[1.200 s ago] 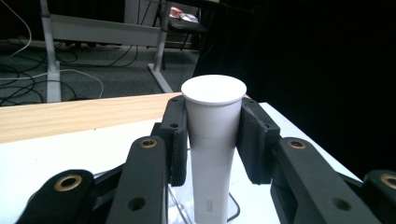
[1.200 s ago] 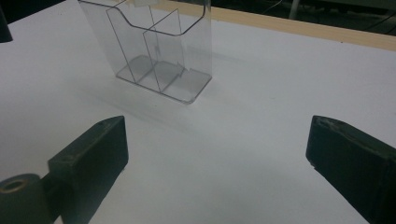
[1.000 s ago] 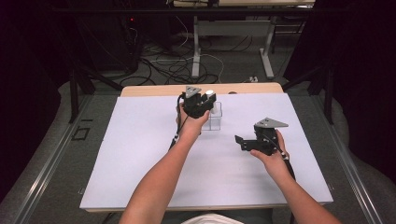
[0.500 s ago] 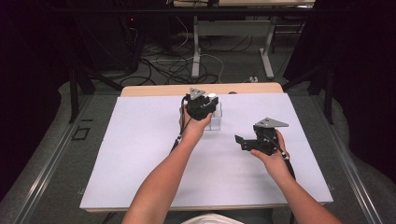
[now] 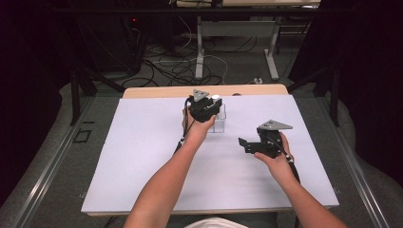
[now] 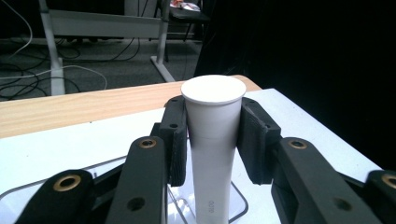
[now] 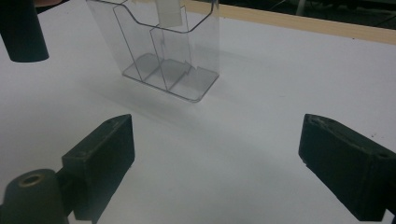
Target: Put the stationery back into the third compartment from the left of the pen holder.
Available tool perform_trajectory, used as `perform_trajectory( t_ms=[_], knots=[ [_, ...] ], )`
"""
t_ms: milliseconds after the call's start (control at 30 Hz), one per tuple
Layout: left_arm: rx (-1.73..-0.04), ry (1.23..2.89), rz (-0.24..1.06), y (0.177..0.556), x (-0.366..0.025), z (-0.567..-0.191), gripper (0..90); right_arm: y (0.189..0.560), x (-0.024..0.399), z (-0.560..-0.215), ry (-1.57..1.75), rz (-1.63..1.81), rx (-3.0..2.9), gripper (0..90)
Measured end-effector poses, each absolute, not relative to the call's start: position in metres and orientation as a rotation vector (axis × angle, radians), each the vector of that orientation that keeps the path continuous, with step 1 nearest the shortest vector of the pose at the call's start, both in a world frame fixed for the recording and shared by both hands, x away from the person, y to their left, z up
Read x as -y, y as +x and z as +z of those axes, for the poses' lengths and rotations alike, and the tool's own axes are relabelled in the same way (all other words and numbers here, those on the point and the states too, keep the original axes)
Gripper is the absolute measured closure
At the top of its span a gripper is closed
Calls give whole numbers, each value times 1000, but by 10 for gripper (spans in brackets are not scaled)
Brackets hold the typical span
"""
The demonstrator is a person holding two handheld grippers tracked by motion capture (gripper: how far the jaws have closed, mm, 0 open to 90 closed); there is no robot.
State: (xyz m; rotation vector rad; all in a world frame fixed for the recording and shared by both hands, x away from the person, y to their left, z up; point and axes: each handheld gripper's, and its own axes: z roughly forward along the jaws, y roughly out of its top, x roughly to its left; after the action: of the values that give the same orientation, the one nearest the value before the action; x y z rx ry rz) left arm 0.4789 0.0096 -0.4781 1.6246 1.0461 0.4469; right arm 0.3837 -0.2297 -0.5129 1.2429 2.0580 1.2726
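I have the left gripper (image 6: 212, 140) clamped on a white paper cup (image 6: 212, 140): both black pads press against its sides just below the rim. The cup stands upright, and its lower end sits inside a clear plastic holder (image 7: 161, 51). In the left gripper view I can make out small grey print near the base of the cup, possibly digits, but it is too faint to read with confidence. I find no brand or label on the holder.

From the high view, the left gripper (image 5: 203, 108) and the cup (image 5: 215, 99) are at the far middle of the white mat (image 5: 142, 156), near the wooden table edge (image 5: 161, 91).

The right gripper (image 7: 219, 168) has its jaws wide apart, with bare mat between them. It hovers well apart from the holder, which has a divider forming separate compartments. In the high view the right gripper (image 5: 249, 143) is held at the right of the mat, jaws toward the holder (image 5: 220, 124).
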Motion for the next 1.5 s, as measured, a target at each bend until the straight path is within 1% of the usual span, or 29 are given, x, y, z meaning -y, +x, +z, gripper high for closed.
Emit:
perform_trajectory(
  t_ms=[267, 333, 400, 700, 867, 933, 1200, 1300, 1433, 1500],
  knots=[
    [-1040, 1618, 454, 480, -7, -480, 662, 384, 230, -513, 1239, 1279, -2059, 105],
    [-1033, 1605, 500, 480, -6, -479, 663, 384, 230, -514, 1241, 1283, -2059, 110],
    [-1051, 1622, 475, 482, -7, -481, 663, 384, 230, -513, 1241, 1286, -2058, 111],
    [-1039, 1666, 482, 481, -2, -488, 651, 384, 230, -513, 1242, 1285, -2060, 117],
    [-1016, 1668, 510, 478, -6, -481, 515, 384, 230, -513, 1242, 1285, -2056, 117],
    [-1015, 1680, 525, 477, -9, -477, 482, 384, 230, -513, 1243, 1284, -2055, 117],
    [-1013, 1740, 514, 469, -19, -465, 339, 384, 231, -511, 1236, 1283, -2052, 117],
    [-995, 1754, 517, 463, -25, -460, 324, 384, 231, -511, 1247, 1284, -2046, 117],
    [-988, 1729, 492, 452, -39, -456, 313, 384, 233, -510, 1249, 1282, -2039, 117],
    [-999, 1714, 487, 447, -48, -455, 290, 384, 234, -510, 1249, 1287, -2036, 117]
  ],
)
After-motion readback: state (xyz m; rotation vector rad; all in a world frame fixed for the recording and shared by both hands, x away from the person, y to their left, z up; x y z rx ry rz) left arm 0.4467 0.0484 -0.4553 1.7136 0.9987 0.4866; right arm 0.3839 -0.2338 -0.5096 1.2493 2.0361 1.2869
